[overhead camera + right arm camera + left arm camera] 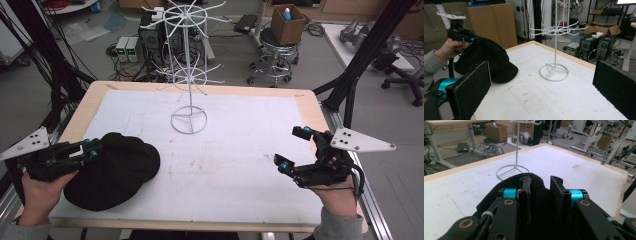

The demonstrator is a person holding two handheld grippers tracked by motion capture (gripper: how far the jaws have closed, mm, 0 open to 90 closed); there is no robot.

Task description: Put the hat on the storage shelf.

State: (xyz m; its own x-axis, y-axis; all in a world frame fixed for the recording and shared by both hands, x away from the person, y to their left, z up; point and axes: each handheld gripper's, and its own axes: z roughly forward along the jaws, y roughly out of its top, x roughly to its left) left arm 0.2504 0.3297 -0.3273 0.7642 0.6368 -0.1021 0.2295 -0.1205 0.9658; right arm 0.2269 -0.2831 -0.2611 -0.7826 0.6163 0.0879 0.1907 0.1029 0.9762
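High view: the left gripper (92, 148) pinched the near-left edge of a black cap (112, 170) resting on the white mat (240, 165), while the right gripper (292, 147) hung over the mat's right side with jaws spread, nothing between them. Left gripper view: both jaws clamped black cap (534, 195) fabric, with the wire rack (516, 167) beyond. Right gripper view: the cap (489, 61) hung tilted from the left gripper (472, 38), lower edge on the mat.

Black grippers (87, 148), cyan collars, grey triangular plates, brass pivots; grey sleeves.
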